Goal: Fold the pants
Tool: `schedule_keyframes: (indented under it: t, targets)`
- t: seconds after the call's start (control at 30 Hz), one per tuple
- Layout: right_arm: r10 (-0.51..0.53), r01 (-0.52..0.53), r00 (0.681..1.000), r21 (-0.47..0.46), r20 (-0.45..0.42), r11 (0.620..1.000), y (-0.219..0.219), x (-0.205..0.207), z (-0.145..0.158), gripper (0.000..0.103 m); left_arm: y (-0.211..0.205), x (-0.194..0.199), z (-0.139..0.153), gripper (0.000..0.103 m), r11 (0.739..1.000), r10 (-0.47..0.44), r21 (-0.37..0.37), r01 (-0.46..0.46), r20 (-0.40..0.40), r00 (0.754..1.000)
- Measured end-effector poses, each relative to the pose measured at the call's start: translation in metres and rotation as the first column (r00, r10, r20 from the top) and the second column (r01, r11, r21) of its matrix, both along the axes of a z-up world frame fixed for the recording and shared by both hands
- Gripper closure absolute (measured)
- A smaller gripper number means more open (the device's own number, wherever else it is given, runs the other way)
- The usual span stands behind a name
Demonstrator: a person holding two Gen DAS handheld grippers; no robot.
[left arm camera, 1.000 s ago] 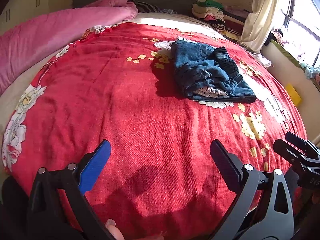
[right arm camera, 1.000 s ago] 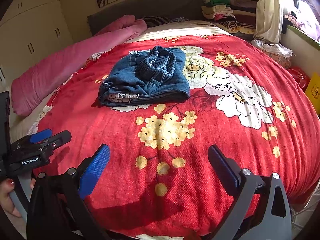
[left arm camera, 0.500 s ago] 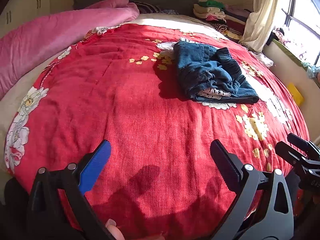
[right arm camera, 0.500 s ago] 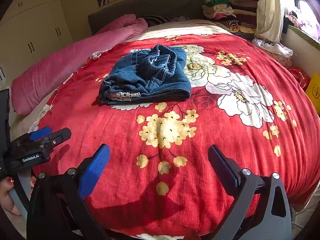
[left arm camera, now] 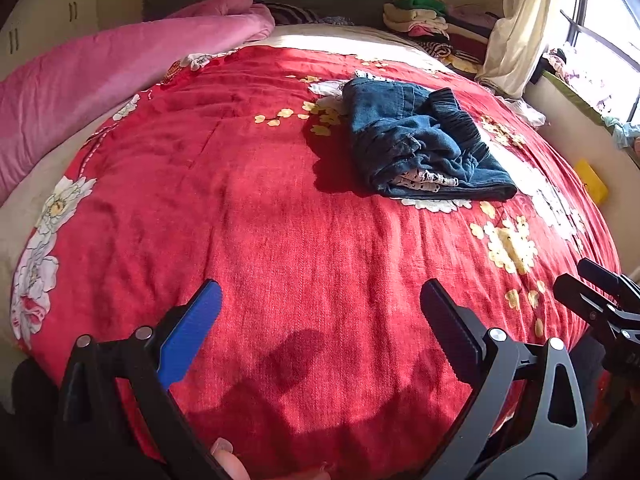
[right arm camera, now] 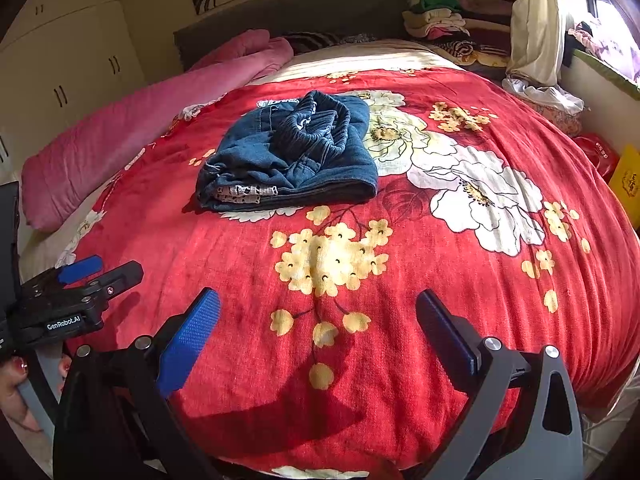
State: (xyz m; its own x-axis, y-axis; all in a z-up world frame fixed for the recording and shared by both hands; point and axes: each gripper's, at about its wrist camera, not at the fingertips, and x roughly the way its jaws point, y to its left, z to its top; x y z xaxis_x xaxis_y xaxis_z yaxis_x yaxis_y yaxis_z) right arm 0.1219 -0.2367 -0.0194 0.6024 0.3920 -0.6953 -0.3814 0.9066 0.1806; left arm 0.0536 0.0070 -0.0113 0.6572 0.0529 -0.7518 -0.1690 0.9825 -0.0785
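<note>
1. I see the pants [right arm camera: 288, 156], dark blue denim, lying in a thick bundle on the red floral blanket [right arm camera: 400, 360]. In the right wrist view they sit upper left of centre; in the left wrist view they sit upper right of centre [left arm camera: 420, 148].

2. My left gripper [left arm camera: 320, 312] is spread wide with nothing between its jaws, low in its frame over bare blanket and well apart from the pants. My right gripper [right arm camera: 318, 316] is likewise released and empty, low in its own frame near the bed's near edge.

3. The bundle looks roughly doubled over, yet the ribbed elastic waistband [right arm camera: 320, 120] is heaped loosely on top, and a pale patterned lining [right arm camera: 244, 192] shows at the lower left corner. I judge the fold unfinished or untidy.

4. Handling, as I judge it: denim is soft but fairly heavy for cloth, with firm seams and a thick waistband. It should drape and drag rather than slide, and the plush blanket will likely add friction.

5. I would take hold at the waistband edge with one gripper and a hem or corner seam with the other, pinching one layer set cleanly, since stacked layers may slip apart.

6. A pink quilt [right arm camera: 140, 128] lies along the left of the frame, clear of the work.
</note>
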Motion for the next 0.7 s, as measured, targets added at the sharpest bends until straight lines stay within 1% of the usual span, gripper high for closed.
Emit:
schedule_keyframes:
  t: [0.47,0.7]
  targets:
    - [-0.003,0.003,1.0,-0.005,-0.004,1.0,-0.0001,-0.0007,0.0001,0.005,-0.0003,-0.0002,0.0013,0.01,1.0,0.002,0.017,-0.002,-0.005,1.0]
    - [-0.005,0.005,1.0,-0.009,-0.003,1.0,-0.0002,0.0003,-0.0004,0.005,-0.0005,0.0002,0.0009,0.01,1.0,-0.003,0.007,0.003,-0.009,1.0]
